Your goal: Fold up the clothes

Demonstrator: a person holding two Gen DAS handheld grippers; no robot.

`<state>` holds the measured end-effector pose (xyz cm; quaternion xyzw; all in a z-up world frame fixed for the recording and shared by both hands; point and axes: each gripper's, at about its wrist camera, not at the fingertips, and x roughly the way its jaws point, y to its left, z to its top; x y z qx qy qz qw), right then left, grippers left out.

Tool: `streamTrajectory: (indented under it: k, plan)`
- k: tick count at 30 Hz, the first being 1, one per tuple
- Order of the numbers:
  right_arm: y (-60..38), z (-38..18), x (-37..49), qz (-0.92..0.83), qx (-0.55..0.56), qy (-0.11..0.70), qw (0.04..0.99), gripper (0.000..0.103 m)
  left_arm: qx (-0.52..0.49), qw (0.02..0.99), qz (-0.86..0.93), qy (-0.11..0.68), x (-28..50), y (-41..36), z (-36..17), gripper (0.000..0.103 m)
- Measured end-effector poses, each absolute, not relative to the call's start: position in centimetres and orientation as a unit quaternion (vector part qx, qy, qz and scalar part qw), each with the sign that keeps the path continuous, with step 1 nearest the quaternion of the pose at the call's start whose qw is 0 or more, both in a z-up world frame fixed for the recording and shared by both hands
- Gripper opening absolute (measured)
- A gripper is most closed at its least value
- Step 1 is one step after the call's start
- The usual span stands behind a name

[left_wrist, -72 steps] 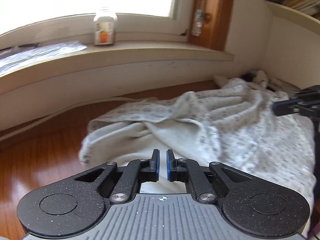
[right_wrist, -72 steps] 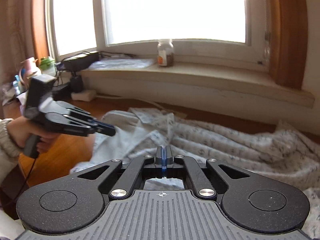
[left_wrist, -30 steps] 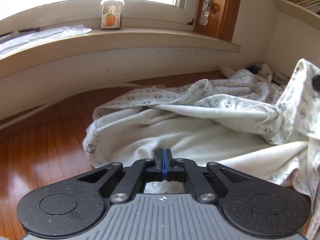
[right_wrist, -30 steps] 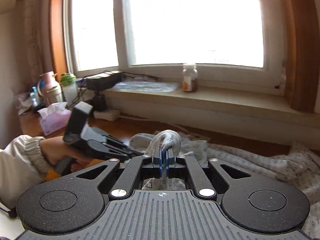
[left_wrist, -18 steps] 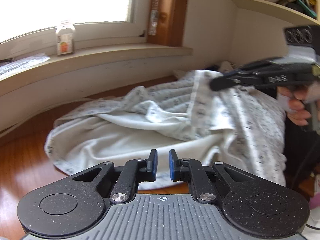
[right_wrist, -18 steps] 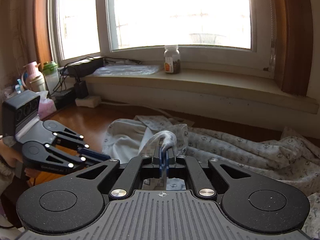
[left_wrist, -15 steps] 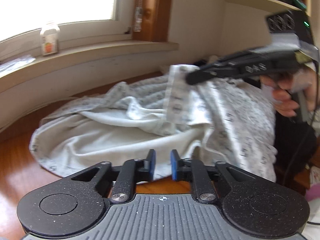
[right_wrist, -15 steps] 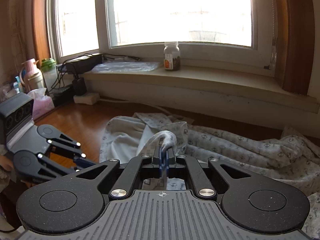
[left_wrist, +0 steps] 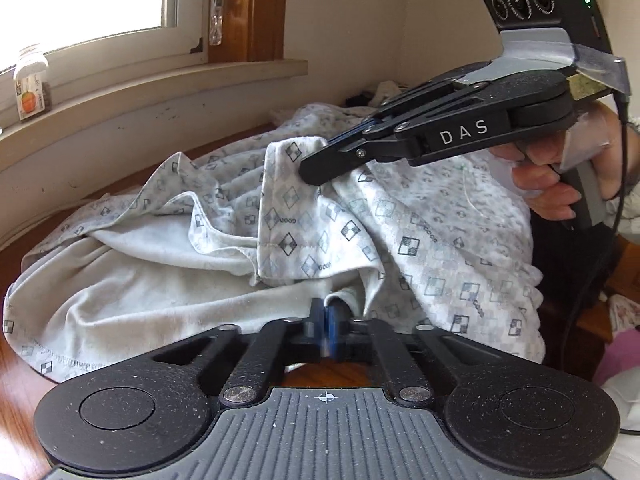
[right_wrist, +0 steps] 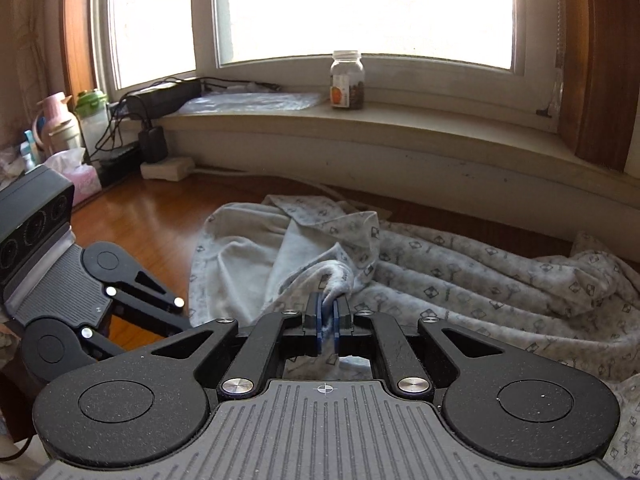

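White diamond-print garment lies rumpled, stretching lower left to right; left tongs and right tongs each clamp its cloth.

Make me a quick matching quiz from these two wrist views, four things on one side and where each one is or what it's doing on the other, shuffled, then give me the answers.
Things
1. right gripper
2. jar
3. tissue box
4. garment

Places or states
A. standing on the windowsill
B. rumpled on the wooden floor
C. by the flasks at the far left of the right wrist view
D. shut on a bunched fold of cloth

Pairs: 1-D, 2-A, 3-C, 4-B
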<state>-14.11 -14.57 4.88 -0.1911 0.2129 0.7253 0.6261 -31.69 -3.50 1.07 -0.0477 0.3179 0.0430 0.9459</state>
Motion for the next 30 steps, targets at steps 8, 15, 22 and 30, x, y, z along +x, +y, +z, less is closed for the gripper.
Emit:
streamTrajectory:
  k: [8,15,22,30]
  plan:
    - [-14.6,7.3,-15.0,0.766,-0.129,0.21,0.594,0.007,-0.077,0.96,0.106,0.246,-41.2,-1.4,6.6,0.001]
    - [-12.7,5.8,-17.8,0.784,-0.166,0.223,0.554,0.024,-0.109,0.944,0.146,0.276,-45.7,0.6,6.2,0.009]
    - [-14.6,5.2,-15.4,0.765,-0.178,0.21,0.583,0.044,-0.121,0.943,0.153,0.27,-45.0,0.3,5.7,0.032]
    - [-16.2,4.3,-12.2,0.736,-0.18,0.216,0.616,0.044,-0.131,0.947,0.125,0.264,-42.7,-2.7,4.4,0.034]
